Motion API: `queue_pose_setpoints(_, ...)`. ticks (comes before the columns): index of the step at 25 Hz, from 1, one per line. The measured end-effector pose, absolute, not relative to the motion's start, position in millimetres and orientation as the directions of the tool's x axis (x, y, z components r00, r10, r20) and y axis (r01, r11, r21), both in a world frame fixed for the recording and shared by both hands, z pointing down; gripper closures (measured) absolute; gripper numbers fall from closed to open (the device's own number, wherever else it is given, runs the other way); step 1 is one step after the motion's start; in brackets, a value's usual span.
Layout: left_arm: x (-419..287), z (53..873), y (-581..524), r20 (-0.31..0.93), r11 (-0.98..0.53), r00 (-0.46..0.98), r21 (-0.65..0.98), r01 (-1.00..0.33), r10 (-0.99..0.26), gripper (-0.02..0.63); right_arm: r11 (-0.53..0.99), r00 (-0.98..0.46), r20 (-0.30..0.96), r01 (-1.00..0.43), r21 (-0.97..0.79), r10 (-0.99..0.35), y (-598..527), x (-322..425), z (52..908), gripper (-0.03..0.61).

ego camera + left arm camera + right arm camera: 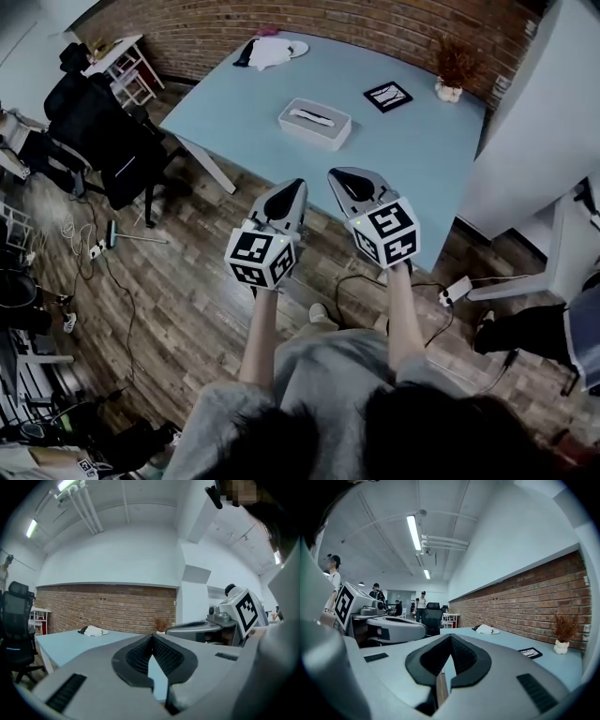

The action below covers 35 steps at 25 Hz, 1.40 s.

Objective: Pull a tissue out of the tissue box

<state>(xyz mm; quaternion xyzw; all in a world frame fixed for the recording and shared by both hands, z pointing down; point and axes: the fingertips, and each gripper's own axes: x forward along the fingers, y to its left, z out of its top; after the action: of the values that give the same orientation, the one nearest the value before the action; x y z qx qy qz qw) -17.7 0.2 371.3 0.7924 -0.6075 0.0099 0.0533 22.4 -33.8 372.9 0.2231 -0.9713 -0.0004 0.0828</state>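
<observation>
The white tissue box (314, 123) stands near the middle of the light blue table (422, 150), a strip of tissue lying in its top slot. Both grippers hover side by side over the wooden floor, short of the table's near edge and pointing toward the box. My left gripper (294, 185) has its jaws together with nothing between them, as the left gripper view confirms (151, 637). My right gripper (339, 174) is shut and empty too (450, 637). The box is hidden behind the jaws in both gripper views.
A white cloth (270, 52) lies at the table's far edge, with a black-framed card (387, 96) and a small dried plant (452, 70) at the far right. A black office chair (94, 122) stands left of the table; a white cabinet (553, 112) right. A power strip (457, 289) lies on the floor.
</observation>
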Motion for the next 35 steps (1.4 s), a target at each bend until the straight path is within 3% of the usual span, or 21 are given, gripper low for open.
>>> queue_pose_setpoints(20, -74.9, 392.4, -45.7, 0.098, -0.327, 0.336, 0.094, -0.94, -0.937, 0.611, 0.841, -0.822, 0.201, -0.541, 0.022, -0.533, -86.3, -17.6, 396.2, 0.58)
queue_pose_setpoints(35, -126.1, 400.0, -126.5, 0.112, -0.344, 0.356, 0.113, -0.932, -0.928, 0.611, 0.84, -0.815, 0.223, -0.54, 0.041, -0.535, -177.5, -67.4, 392.6, 0.58)
